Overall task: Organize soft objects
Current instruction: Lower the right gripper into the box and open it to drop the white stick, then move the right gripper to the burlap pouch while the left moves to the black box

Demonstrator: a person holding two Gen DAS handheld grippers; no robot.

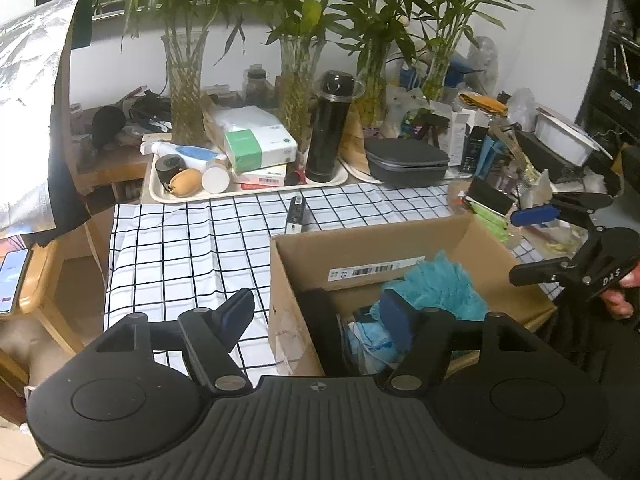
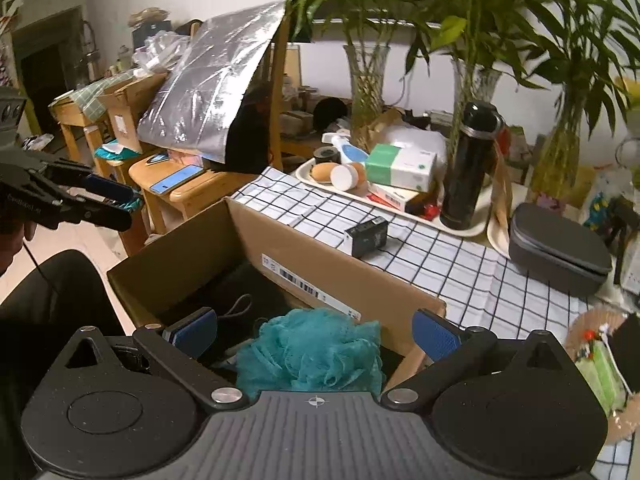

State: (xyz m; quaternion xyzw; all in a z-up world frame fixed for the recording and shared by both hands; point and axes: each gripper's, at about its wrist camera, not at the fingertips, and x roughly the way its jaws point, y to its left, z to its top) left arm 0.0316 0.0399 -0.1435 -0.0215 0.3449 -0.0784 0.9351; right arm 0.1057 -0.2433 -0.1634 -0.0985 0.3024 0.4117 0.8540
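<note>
Cardboard box (image 1: 400,240): near wall hiding behind the left gripper (image 1: 320,316). Teal bath puff (image 2: 312,352) covering items beneath; dark things beside it too dim to identify. Phone (image 1: 12,276) running off the picture's left edge. Barcode label (image 2: 308,284) print too small to read.

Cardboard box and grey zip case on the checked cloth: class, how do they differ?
The cardboard box is brown, square-cornered and open-topped, holding a teal bath pouf; the grey zip case is rounded, low and shut, its contents hidden. Both sit on the checked cloth.
</note>
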